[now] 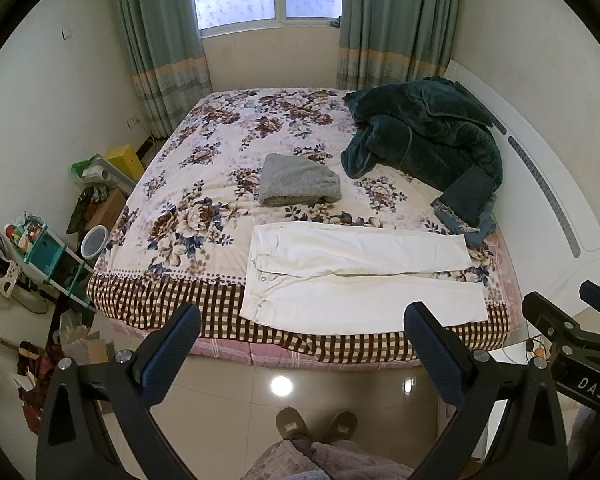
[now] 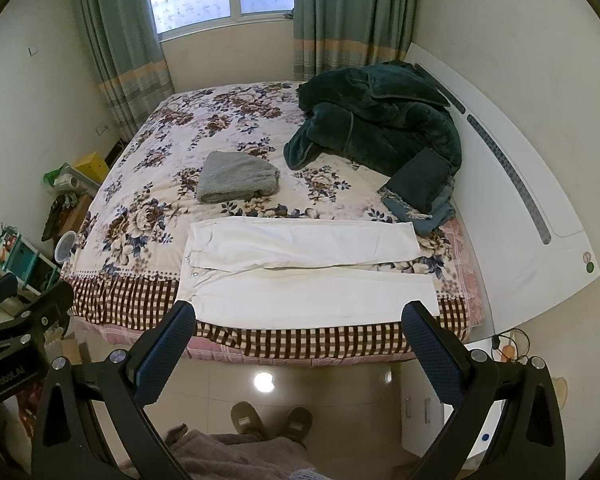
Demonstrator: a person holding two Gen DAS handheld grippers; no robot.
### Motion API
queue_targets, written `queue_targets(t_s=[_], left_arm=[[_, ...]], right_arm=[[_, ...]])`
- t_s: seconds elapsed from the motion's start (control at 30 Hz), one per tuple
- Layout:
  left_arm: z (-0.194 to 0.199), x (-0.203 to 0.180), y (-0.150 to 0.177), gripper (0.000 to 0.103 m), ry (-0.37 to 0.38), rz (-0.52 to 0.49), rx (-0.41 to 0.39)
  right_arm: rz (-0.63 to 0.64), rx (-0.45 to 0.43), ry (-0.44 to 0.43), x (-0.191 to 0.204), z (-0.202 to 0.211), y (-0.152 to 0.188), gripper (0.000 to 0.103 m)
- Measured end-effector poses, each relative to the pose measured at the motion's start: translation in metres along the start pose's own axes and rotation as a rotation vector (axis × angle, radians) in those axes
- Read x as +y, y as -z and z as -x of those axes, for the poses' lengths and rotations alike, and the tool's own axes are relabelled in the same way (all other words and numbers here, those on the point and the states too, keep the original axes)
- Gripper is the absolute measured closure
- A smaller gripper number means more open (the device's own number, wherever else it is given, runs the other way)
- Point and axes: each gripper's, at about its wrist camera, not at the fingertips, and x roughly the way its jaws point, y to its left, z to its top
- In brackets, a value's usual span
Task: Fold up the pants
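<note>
The white pants [image 1: 360, 276] lie flat along the near edge of the bed [image 1: 172, 292], waistband toward its near-left corner, legs spread for folding, while the left gripper [image 1: 300, 336] and the right gripper [image 2: 296, 334], marked "DAS" and "GenRobot.AI", hang spread wide and empty above the floor.

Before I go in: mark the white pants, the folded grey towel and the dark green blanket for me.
white pants [image 1: 364, 276]: left wrist view, where the two legs meet.
grey towel [image 1: 298, 180]: left wrist view, middle of its top face.
dark green blanket [image 2: 384, 124]: right wrist view, centre of the heap.
</note>
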Motion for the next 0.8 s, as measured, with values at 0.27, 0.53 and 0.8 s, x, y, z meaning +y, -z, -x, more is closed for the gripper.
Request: queue_targets(t_s=[0.27, 0.53, 0.8], left_arm=[[0.000, 0.000, 0.000, 0.000, 0.001, -0.001, -0.003], [0.001, 0.000, -0.003, 0.000, 0.001, 0.000, -0.006], [-0.001, -0.001, -0.010, 0.000, 0.002, -0.001, -0.008]], right_arm=[[0.002, -0.003, -0.001, 0.000, -0.002, 0.002, 0.000], [0.001, -0.004, -0.005, -0.002, 0.000, -0.001, 0.000], [-0.001, -0.009, -0.007, 0.000, 0.003, -0.005, 0.000]])
